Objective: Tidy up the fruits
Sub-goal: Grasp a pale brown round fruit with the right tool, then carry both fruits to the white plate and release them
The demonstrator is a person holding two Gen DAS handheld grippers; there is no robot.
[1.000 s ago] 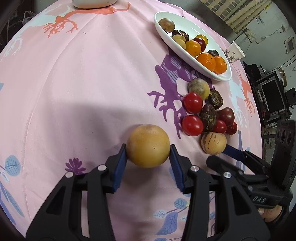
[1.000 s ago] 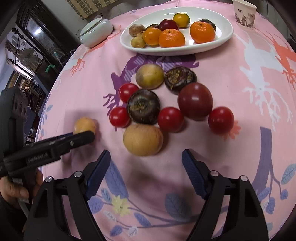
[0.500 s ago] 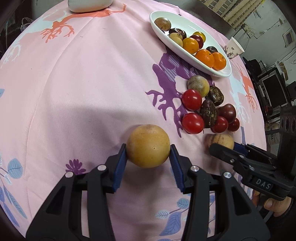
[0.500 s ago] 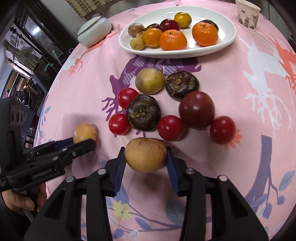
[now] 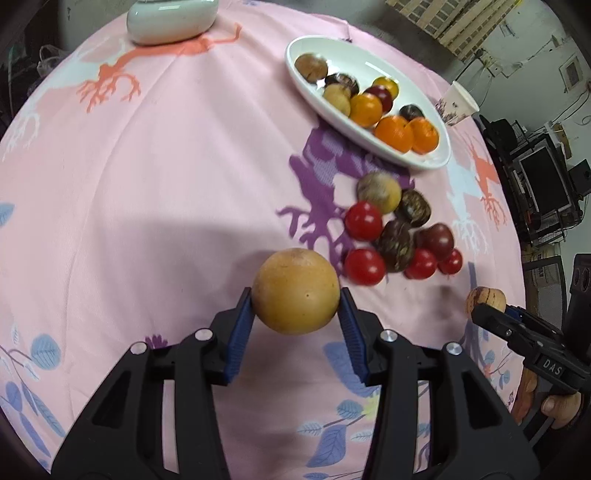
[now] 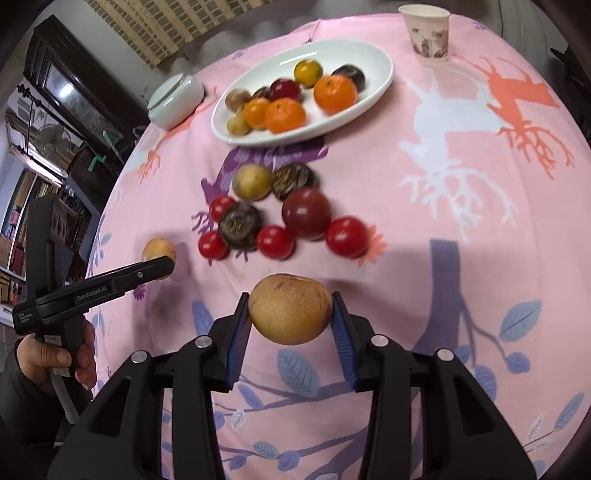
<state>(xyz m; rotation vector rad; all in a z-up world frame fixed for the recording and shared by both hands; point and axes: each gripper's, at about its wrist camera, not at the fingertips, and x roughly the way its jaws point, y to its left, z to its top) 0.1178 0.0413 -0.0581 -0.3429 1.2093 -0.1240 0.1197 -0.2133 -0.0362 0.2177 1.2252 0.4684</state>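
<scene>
1. Left wrist view. Left gripper (image 5: 295, 317): blue-padded fingers clenched on a round yellow-tan smooth-skinned fruit (image 5: 295, 290), held clear above the pink printed tablecloth (image 5: 147, 184). The white oval ceramic dish (image 5: 436, 160), part-filled with oranges and small dark fruits, lies ahead and to the right, toward the cloth's far right edge; the loose cluster of red tomatoes and dark fruits (image 5: 399, 229) sits between fingers and dish. At the right edge, the right gripper (image 5: 491, 312) carries a second fruit.

2. Right wrist view. Right gripper (image 6: 290, 323): fingers clenched on a tan speckled oval pear-like fruit (image 6: 290, 309), long axis across the fingers, lifted off the cloth. The dish lies straight ahead beyond the cluster, toward the far edge; by appearance this gripper has the more direct line. A white paper cup (image 6: 428, 33) stands at the far right; a pale lidded ceramic bowl (image 6: 175, 99) stands left of the dish.
</scene>
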